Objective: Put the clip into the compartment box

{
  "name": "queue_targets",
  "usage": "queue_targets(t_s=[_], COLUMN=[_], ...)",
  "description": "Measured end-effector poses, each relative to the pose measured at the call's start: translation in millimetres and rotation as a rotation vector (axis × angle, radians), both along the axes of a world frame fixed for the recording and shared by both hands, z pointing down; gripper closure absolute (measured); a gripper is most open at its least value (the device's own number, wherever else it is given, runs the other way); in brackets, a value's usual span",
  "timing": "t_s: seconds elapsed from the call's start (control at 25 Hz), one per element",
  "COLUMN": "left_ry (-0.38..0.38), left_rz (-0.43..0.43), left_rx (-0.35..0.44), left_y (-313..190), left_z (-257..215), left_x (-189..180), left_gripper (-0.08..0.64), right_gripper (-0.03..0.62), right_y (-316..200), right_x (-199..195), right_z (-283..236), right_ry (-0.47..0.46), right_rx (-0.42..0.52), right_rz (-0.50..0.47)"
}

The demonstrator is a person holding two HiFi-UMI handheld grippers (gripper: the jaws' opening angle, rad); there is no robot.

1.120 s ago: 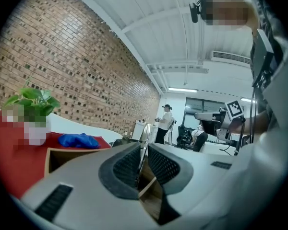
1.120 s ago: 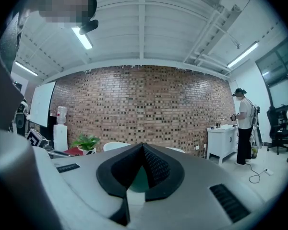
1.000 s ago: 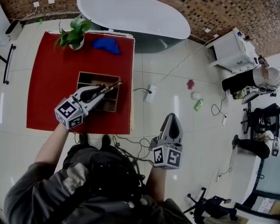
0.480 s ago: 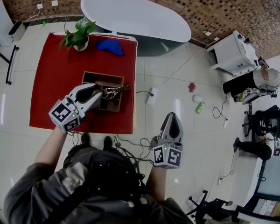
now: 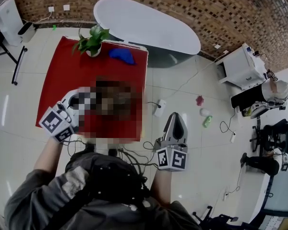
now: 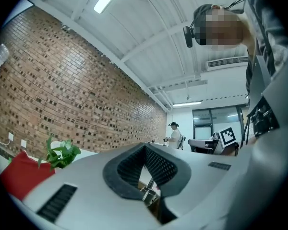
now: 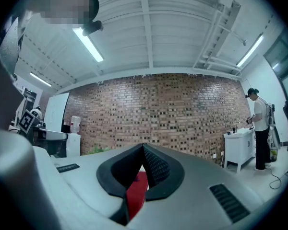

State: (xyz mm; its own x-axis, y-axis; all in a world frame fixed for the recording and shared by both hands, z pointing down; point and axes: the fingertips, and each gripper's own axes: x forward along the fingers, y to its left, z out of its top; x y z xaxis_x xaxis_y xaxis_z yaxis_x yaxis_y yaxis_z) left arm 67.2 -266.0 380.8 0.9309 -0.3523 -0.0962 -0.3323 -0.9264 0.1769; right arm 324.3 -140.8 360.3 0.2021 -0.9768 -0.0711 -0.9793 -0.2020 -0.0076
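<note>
A mosaic patch in the head view hides the compartment box and the tips of my left gripper (image 5: pixel 72 107), which hangs over the near part of the red mat (image 5: pixel 62 71). In the left gripper view the left gripper (image 6: pixel 145 150) is closing and its pads meet at the tip. A metal clip (image 6: pixel 148 195) shows through the slit below them against brown wood, and the pads do not press on it. My right gripper (image 5: pixel 176 118) hovers over the tiled floor right of the mat. That right gripper (image 7: pixel 144 150) is shut with nothing in it.
A potted plant (image 5: pixel 92 42) and a blue object (image 5: pixel 122 55) sit at the mat's far edge. Behind them stands a white oval table (image 5: pixel 144 23). A white box (image 5: pixel 158 107) and cables lie on the floor, with a white cabinet (image 5: pixel 240 63) at right.
My left gripper, which held the clip over the box, has drawn back toward the near left. Its tips are now under the mosaic patch. The right gripper has stayed put.
</note>
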Motion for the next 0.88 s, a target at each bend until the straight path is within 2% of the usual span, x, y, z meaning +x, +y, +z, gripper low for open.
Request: queue_targets(t_s=[0.2, 0.56, 0.88], left_ry=[-0.014, -0.018, -0.021], left_rz=[-0.045, -0.156, -0.190], left_rx=[0.021, 0.029, 0.018], left_y=[8.5, 17.0, 23.4], left_z=[-24.9, -39.5, -43.2], left_x=[-29.5, -78.9, -87.8], left_gripper=[0.526, 0.527, 0.528], right_gripper=[0.588, 0.589, 0.589], right_y=[-10.6, -28.9, -31.3], right_x=[-18.9, -57.0, -66.0], right_z=[-22.6, -24.1, -22.7], right_ry=[0.023, 0.058, 0.052], right_rx=[0.082, 0.050, 0.036], right_rz=[-0.042, -0.143, -0.182])
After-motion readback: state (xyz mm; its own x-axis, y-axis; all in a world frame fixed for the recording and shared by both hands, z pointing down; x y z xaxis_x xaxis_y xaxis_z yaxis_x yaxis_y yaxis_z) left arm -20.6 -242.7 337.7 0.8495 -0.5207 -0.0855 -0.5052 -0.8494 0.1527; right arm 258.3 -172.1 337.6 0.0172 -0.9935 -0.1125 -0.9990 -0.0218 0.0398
